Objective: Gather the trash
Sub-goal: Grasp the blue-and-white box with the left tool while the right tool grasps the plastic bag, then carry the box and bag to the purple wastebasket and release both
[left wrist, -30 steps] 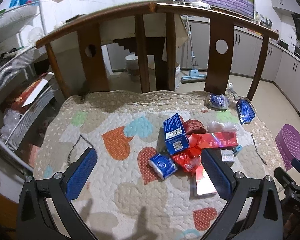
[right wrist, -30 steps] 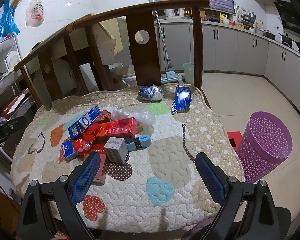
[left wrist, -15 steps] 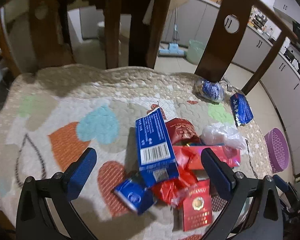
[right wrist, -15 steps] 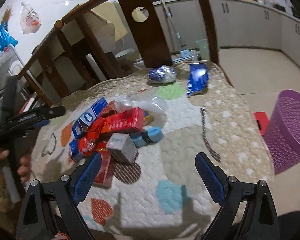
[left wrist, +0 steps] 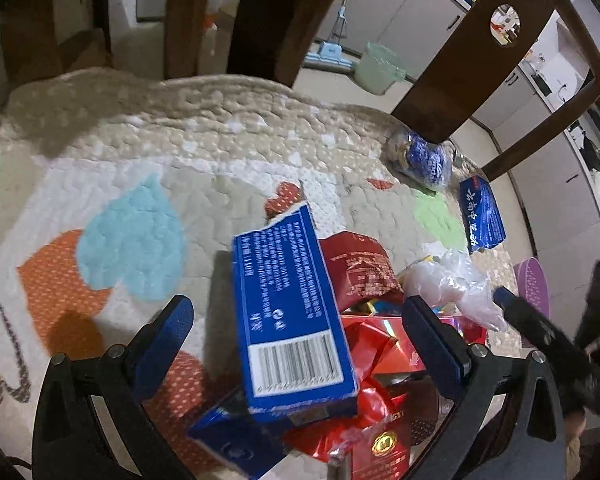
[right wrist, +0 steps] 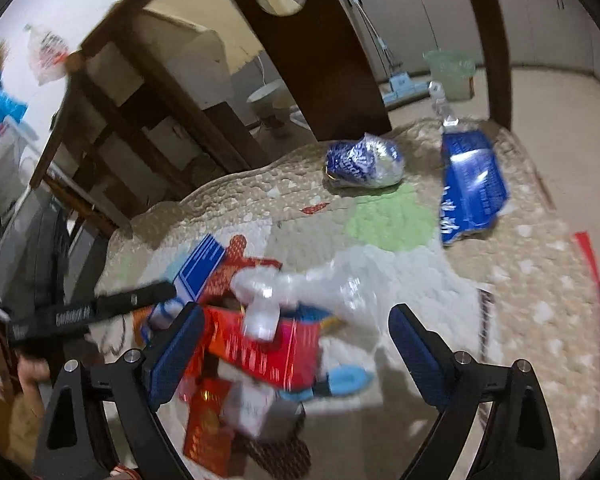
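Reaching step, nothing grasped yet. My left gripper [left wrist: 298, 344] spread wide, empty, straddling the blue carton [left wrist: 290, 312] atop the wrapper heap on the quilted seat cushion [left wrist: 180, 152]. My right gripper [right wrist: 296, 350] likewise wide, empty, over the red box [right wrist: 260, 350]. Purple bin [left wrist: 534, 284] sits beyond the cushion edge. Next: lower, pinch carton's long sides. Both grippers nearer the pile than a second ago.

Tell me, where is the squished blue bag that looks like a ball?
The crumpled blue bag sits at the far edge of the quilted cushion, at the foot of the wooden chair slat. The flat blue packet lies just right of it.
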Available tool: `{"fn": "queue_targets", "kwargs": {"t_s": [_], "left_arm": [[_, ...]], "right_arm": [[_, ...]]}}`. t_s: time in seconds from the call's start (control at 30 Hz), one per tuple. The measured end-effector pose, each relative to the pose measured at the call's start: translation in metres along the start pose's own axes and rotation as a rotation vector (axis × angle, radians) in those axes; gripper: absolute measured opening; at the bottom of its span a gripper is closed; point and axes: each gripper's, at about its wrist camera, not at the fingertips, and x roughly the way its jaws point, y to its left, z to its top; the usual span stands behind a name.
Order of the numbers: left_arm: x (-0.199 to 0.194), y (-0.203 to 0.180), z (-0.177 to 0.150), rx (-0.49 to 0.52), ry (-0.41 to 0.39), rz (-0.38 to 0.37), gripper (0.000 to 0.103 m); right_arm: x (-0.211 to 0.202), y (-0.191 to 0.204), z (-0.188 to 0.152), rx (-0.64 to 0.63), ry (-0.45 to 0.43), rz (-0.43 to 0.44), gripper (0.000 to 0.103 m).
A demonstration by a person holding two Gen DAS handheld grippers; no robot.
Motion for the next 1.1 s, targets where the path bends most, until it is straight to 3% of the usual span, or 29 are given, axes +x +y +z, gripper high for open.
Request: {"fn": "queue_targets", "kwargs": {"t_s": [0.03,0.1,0.17,0.2,0.27,0.3,0.4,0.53,0.83,0.93,1.1], "left_arm": [[0.003,0.0,0.001,-0.007,0.011,-0.008,0.102],[0.007,0.0,0.001,-0.013,0.028,-0.032,0.09],[0.012,-0.003,-0.002,-0.003,0.058,-0.042,0.052],[0.014,-0.004,-0.002,0.003,0.067,-0.031,0.046],[0.013,-0.007,-0.005,0.008,0.053,-0.01,0.046],[0.01,-0.008,-0.005,0.008,0.039,-0.003,0.046],[-0.003,-0.011,-0.006,0.014,-0.007,0.004,0.046],[-0.027,-0.02,-0.007,0.041,-0.074,0.038,0.046],[-0.064,-0.065,-0.011,0.12,-0.141,0.06,0.046],[-0.065,-0.101,-0.011,0.188,-0.151,0.046,0.046],[-0.044,-0.182,-0.012,0.331,-0.13,-0.034,0.046]], "right_arm": [[0.005,-0.002,0.004,0.017,0.005,0.005,0.096],[0.015,-0.007,0.011,0.049,0.019,0.012,0.093],[0.023,-0.012,0.014,0.065,0.037,0.02,0.085],[0.027,-0.014,0.015,0.071,0.05,0.026,0.077],[0.034,-0.018,0.015,0.082,0.085,0.047,0.052],[0.037,-0.02,0.015,0.093,0.102,0.068,0.03],[0.035,-0.026,0.014,0.115,0.094,0.11,0.012],[0.021,-0.028,0.015,0.105,0.056,0.155,0.005],[-0.037,-0.048,0.02,0.101,-0.087,0.224,0.004],[-0.065,-0.071,0.02,0.111,-0.15,0.19,0.004],[-0.122,-0.127,0.015,0.142,-0.294,0.036,0.004]]}}
